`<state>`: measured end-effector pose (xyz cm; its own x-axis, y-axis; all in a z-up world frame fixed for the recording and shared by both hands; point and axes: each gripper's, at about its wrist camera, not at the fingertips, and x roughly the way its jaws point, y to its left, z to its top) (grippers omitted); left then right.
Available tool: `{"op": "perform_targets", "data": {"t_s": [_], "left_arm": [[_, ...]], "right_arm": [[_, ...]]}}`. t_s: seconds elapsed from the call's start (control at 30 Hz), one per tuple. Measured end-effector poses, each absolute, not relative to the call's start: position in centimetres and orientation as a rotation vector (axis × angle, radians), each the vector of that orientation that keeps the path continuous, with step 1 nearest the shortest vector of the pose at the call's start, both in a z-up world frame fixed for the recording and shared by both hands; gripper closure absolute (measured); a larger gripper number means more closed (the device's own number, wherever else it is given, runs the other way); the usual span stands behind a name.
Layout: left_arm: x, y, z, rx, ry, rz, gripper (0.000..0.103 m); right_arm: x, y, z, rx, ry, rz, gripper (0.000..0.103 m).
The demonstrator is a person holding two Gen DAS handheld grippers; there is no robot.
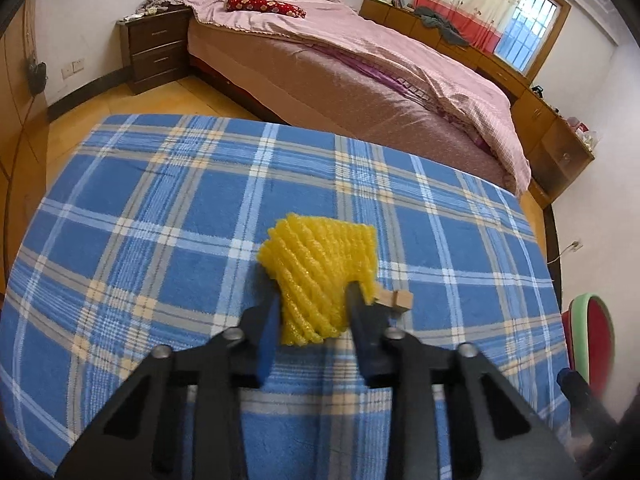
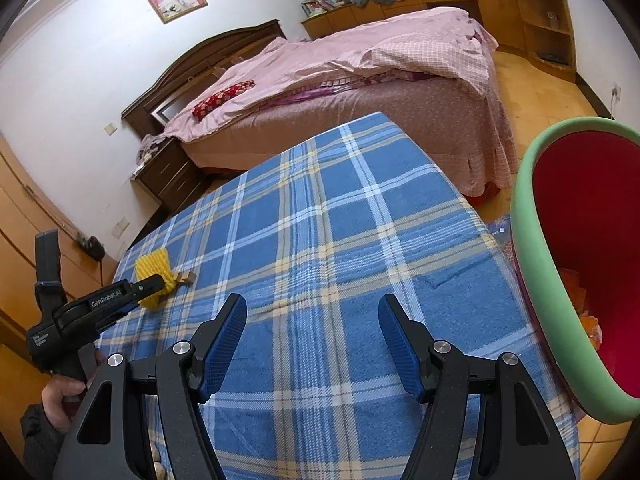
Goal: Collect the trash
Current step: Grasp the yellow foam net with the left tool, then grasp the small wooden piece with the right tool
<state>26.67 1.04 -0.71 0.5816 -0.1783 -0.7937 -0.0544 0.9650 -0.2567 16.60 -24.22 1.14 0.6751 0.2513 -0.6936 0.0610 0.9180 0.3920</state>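
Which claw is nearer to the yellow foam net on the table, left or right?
Left. The left claw is closed on the yellow foam net, one finger on each side. The right claw is open with nothing between its fingers, apart from the net, beside the bin.

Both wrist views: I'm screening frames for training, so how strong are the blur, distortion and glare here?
Left wrist view: sharp, strong fisheye bending of the plaid cloth, dark vignette corners; the yellow foam net in the left claw is crisp. Right wrist view: equally sharp and curved, even daylight, no glare; the green-rimmed bin looks stretched at the edge.
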Motion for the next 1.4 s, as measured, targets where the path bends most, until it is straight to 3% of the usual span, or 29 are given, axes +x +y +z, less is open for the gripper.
{"op": "perform_targets", "data": {"t_s": [0.47, 1.2, 1.4], "left_arm": [[22.0, 5.6, 2.2, -0.328, 0.879, -0.036, 0.079], [20.2, 10.5, -0.6, -0.302, 0.869, 0.115, 0.079], [20.3, 10.5, -0.9, -0.303, 0.865, 0.107, 0.079]], "right_arm": [[16.5, -21.2, 2.4, 0.326, 0.834, 0.151, 0.033], [23.3, -7.2, 0.2, 0.053, 0.924, 0.365, 0.033], [24.5, -5.1, -0.6, -0.006, 0.913, 0.416, 0.049]]}}
